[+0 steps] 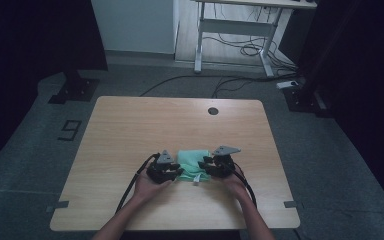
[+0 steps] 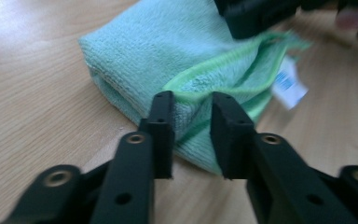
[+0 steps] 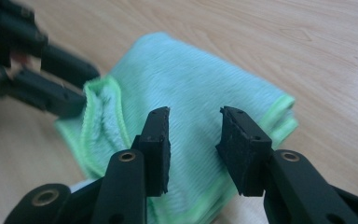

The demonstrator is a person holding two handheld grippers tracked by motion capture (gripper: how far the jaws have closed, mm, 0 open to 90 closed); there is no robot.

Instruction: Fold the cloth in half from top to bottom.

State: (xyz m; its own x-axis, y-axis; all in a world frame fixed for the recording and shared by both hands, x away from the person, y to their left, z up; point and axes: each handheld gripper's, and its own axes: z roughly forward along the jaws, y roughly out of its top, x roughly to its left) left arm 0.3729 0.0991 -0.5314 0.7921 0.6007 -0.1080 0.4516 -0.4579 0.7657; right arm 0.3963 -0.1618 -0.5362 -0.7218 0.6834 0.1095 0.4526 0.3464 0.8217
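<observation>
Green cloth (image 1: 194, 163) folded, near front edge of wooden table (image 1: 130, 130), between both tools.
Left gripper (image 2: 191, 122) part open, jaws straddling a cloth fold, no clamp. Right gripper (image 3: 193, 133) part open over cloth, gripping nothing. Hands low at either end, jaws pointing inward. Count: one cloth, two grippers.

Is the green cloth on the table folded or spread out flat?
Folded. The green cloth lies as a thick bundle on the table, with several stacked layers and hemmed edges showing along its side.

High view dim w/ dark edges; gripper views brighter, glare top left, far parts blurred, maybe motion.
</observation>
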